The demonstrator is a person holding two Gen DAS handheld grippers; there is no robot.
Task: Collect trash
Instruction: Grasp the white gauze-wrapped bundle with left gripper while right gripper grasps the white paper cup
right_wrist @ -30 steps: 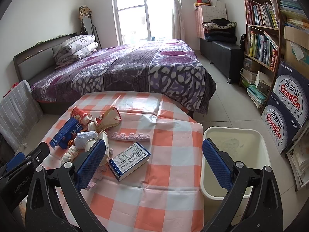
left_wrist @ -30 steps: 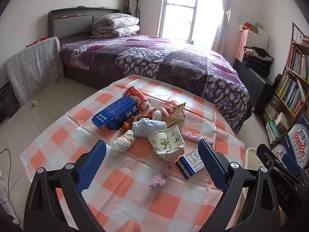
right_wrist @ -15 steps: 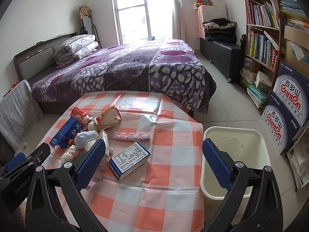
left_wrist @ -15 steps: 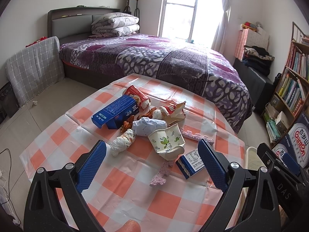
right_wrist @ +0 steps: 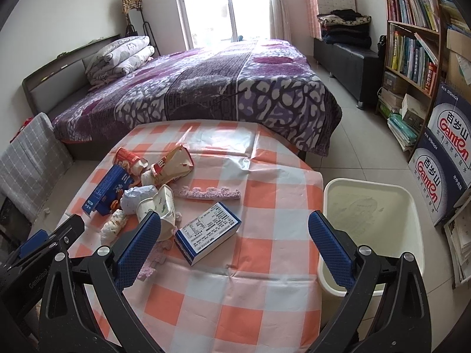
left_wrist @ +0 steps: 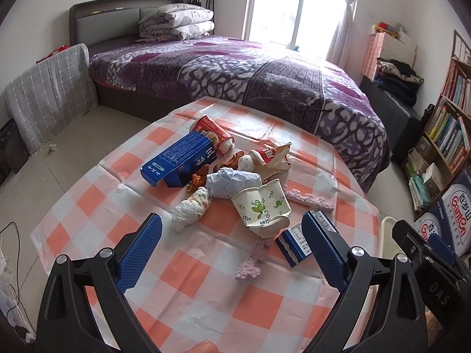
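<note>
Trash lies in a heap on the checked tablecloth point(left_wrist: 206, 279): a long blue carton point(left_wrist: 179, 158), a red snack cup point(left_wrist: 212, 132), a crumpled paper ball point(left_wrist: 232, 181), a crushed floral paper cup point(left_wrist: 260, 206), a wadded tissue point(left_wrist: 191, 209), pink lace strips point(left_wrist: 250, 260) and a small blue-and-white box point(right_wrist: 207, 231). My left gripper point(left_wrist: 232, 232) is open and empty, held above the table short of the heap. My right gripper point(right_wrist: 234, 229) is open and empty above the small box. A cream bin point(right_wrist: 371, 223) stands on the floor right of the table.
A bed with a purple cover point(right_wrist: 220, 88) stands close behind the table. A bookshelf point(right_wrist: 412, 29) and stacked printed cartons point(right_wrist: 447, 158) line the right wall. A padded grey panel point(left_wrist: 50, 94) leans by the bed on the left.
</note>
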